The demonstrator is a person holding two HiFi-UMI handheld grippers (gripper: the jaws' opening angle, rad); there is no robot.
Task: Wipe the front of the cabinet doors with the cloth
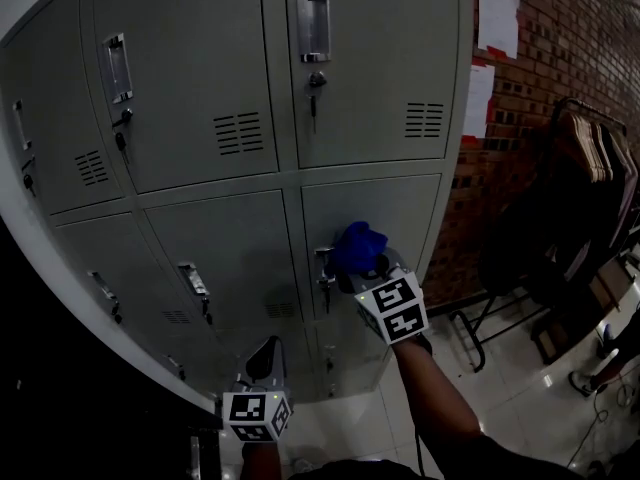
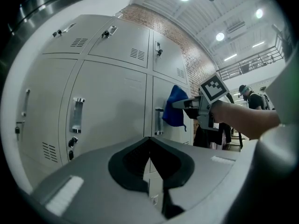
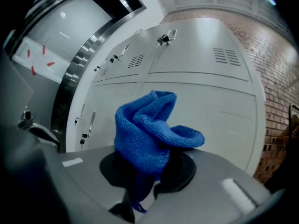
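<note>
By a red brick wall [image 1: 560, 58], grey metal cabinet doors [image 1: 370, 68] — right gripper [image 1: 366, 266] clamps a blue knitted cloth [image 1: 357, 244], left gripper [image 1: 267, 346] closed, empty.

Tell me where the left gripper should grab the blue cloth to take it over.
Probably the bunched folds of the blue cloth standing free beyond the right gripper, approached from the person's left. Its lower end is pinched between those fingers, so only that upper bunch offers loose bulk.

Grey left gripper [image 1: 267, 353], black-and-white marker cube [image 1: 258, 415]
</note>
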